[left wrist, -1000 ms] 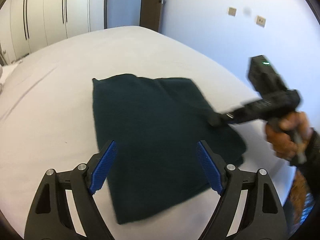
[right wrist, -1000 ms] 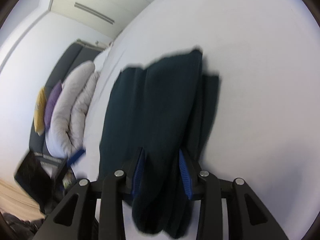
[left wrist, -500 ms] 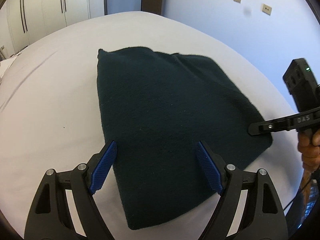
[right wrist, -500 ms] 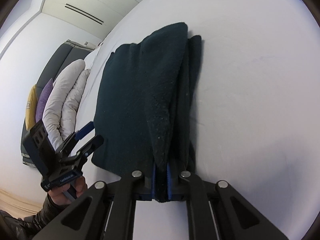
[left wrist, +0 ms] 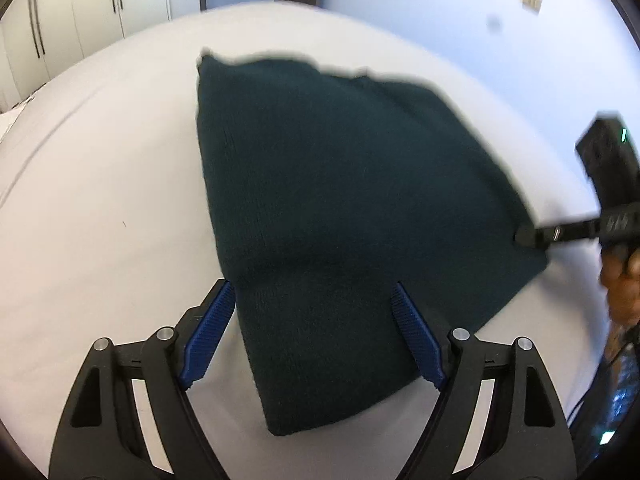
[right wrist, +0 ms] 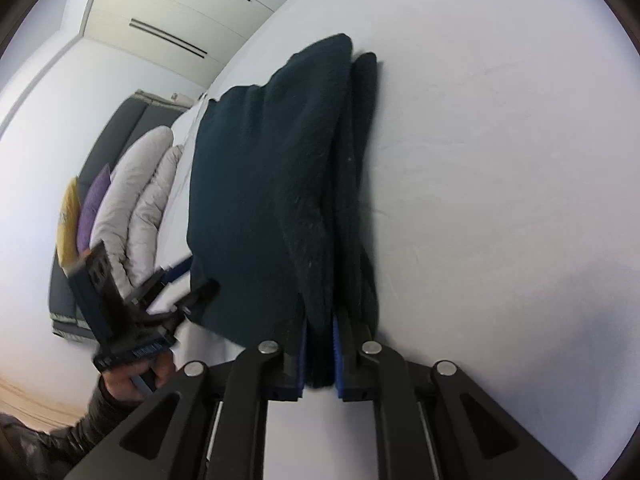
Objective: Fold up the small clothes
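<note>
Dark green fleece cloth (left wrist: 352, 208), folded flat on the white bed (left wrist: 112, 200), runs lengthwise away from my wide-open left tool (left wrist: 314, 336) poised at its near corner, while my right tool (right wrist: 319, 354) pinches the right-hand edge shut.

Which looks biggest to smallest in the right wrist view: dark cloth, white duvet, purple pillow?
1. dark cloth, though it lies nearest the camera.
2. white duvet.
3. purple pillow, mostly hidden behind the duvet.
</note>
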Demonstrator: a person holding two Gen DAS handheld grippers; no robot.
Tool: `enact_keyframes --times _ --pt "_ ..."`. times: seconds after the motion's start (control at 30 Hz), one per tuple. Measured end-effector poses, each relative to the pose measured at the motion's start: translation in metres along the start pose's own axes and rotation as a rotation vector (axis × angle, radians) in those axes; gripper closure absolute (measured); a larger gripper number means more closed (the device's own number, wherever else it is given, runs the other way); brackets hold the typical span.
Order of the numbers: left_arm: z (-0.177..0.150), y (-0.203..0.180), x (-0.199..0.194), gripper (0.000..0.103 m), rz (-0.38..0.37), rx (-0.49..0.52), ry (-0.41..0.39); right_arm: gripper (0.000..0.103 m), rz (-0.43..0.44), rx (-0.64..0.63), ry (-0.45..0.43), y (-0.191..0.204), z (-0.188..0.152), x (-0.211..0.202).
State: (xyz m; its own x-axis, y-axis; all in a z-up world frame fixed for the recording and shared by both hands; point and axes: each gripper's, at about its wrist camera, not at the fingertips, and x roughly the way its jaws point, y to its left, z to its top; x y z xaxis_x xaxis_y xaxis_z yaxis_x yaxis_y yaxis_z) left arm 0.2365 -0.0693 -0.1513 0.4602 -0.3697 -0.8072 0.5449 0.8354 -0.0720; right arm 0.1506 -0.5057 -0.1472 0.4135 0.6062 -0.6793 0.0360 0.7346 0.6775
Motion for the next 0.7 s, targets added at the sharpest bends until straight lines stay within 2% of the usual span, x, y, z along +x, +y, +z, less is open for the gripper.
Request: enact_keyframes --times 0.03,0.13,0.23,0.3,0.33,0.43,0.5,0.57,0.63,0.7 --pt "0.008 0.005 -0.007 0.023 -0.02 -0.011 -0.033 0.087 -0.006 -0.001 -0.004 0.003 -0.003 -0.006" --pt "0.03 0.008 -0.009 0.023 0.002 0.025 -0.06 0.081 0.001 0.008 -0.021 0.008 -0.004 -0.014" --pt "0.04 -0.001 0.011 0.023 0.03 0.101 -0.029 0.08 -0.03 -0.034 -0.009 0.021 -0.005 -0.008" --pt "0.029 -0.014 0.02 0.023 0.061 0.132 0.012 0.082 -0.073 -0.055 0.022 0.021 -0.007 0.003" --pt "0.022 -0.014 0.026 0.023 0.085 0.151 0.015 0.086 -0.085 -0.056 0.033 0.02 -0.007 0.006" --pt "0.006 -0.012 0.026 0.022 0.114 0.175 -0.01 0.09 -0.09 -0.063 0.027 0.015 -0.008 0.005" --pt "0.007 -0.014 0.028 0.022 0.116 0.197 -0.013 0.09 -0.086 -0.076 0.024 0.013 -0.013 -0.001" --pt "0.01 -0.008 0.02 0.022 0.091 0.182 -0.039 0.09 -0.101 -0.105 0.021 0.021 -0.012 -0.005" --pt "0.019 0.002 0.005 0.022 0.073 0.125 -0.08 0.077 -0.141 -0.126 0.001 0.027 -0.007 -0.016" --pt "0.034 0.018 0.001 0.022 0.066 0.075 -0.099 0.077 -0.203 -0.142 -0.036 0.03 0.0 -0.03"
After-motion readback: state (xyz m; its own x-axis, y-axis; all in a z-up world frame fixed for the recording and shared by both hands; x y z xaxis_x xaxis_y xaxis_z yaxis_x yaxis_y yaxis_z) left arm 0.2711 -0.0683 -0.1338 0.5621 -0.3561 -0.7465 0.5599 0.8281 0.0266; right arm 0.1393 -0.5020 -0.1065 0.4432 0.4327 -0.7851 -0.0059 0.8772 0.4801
